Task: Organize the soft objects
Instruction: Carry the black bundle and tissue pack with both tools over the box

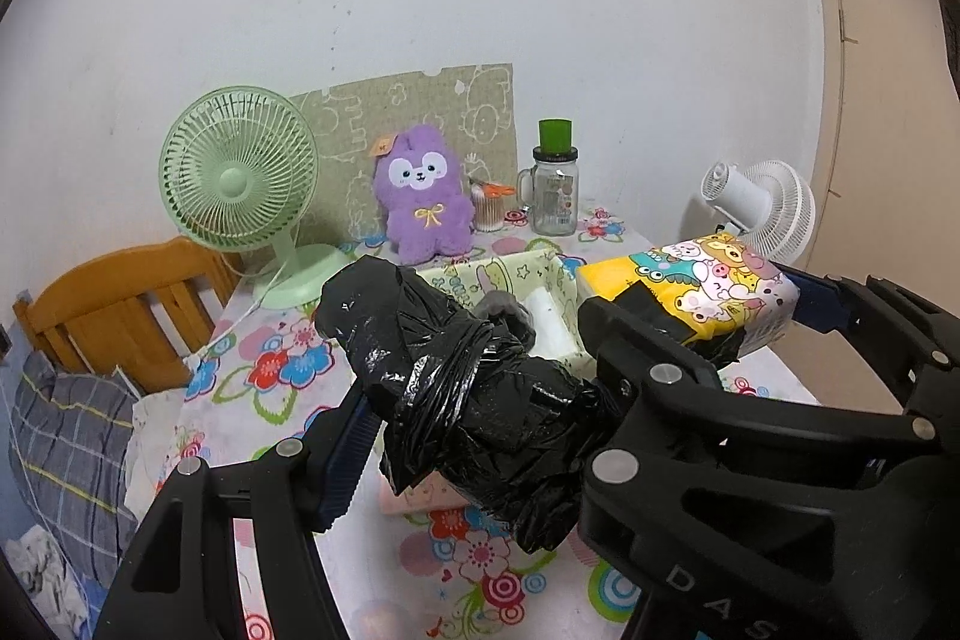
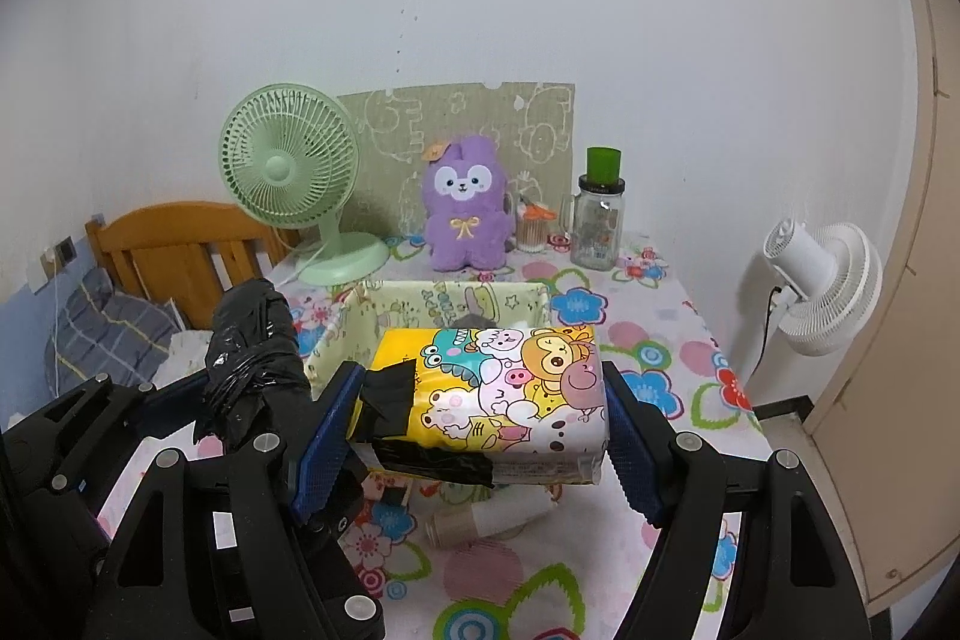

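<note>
Two claws are up over a table (image 2: 678, 334) with a flowery cloth, and each one holds something soft. The left gripper (image 1: 480, 412) is closed tight on a black plastic bundle (image 1: 456, 382) tied with a band around its middle. The right gripper (image 2: 480, 415) squeezes a tissue pack (image 2: 510, 388) with cartoon animals on it, one blue pad on each side. The pack has black tape stuck on its near corner.

Just behind both of them sits a fabric box (image 2: 360, 307) with pale green walls and little drawings. Its top is open. Something gray and something white lie inside, but they are too hidden to name. The tissue pack hangs over the near edge of the box, and the black bundle is by its left side.

Along the wall at the back stand a green fan (image 2: 291, 166), a purple plush toy (image 2: 465, 211) and a glass jar (image 2: 597, 220) with a green top. A white fan (image 2: 828, 280) stands past the right edge of the table. A wooden bed frame (image 2: 174, 244) is close to the left edge. Under the tissue pack a small bottle (image 2: 480, 520) lies on its side on the cloth.
</note>
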Motion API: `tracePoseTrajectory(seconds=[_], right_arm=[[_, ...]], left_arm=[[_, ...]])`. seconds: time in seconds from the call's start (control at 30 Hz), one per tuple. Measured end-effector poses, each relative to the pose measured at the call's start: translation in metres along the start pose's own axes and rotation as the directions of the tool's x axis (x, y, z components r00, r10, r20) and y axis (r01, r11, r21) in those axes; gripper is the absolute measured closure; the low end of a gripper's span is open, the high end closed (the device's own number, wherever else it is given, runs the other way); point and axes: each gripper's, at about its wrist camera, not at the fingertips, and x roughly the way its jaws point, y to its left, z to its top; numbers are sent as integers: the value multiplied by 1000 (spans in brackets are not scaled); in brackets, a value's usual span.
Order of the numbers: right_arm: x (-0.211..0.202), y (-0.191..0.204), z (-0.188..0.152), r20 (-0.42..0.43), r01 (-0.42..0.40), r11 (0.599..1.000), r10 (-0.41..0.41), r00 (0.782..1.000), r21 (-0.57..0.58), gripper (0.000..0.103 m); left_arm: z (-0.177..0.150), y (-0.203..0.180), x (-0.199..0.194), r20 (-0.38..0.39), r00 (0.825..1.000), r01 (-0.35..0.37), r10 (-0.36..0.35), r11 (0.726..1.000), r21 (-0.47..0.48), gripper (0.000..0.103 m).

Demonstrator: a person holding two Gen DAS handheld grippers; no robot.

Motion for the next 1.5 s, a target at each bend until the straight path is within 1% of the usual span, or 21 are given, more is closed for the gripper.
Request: tracePoseTrajectory(seconds=[0.23,0.43,0.93,1.23,1.5], right_arm=[[11,0,8,2,12,1000,-12,1000,3,25],[24,1,16,7,14,1000,-14,1000,-2,25],[62,-1,32,-12,16,1000,-16,1000,-7,25],[86,-1,41,-27,0,1000,-1,1000,-9,25],[109,-1,44,-52,-4,1000,3,999,-11,25]], left_arm=[[9,5,12,-2,1000,9,-9,1000,5,32],[16,10,25,-2,1000,-1,1,1000,3,32],[32,18,60,-24,1000,3,-3,1000,4,32],[37,25,82,-47,999,-3,3,1000,-10,32],[41,33,106,-80,997,4,-6,1000,-30,32]])
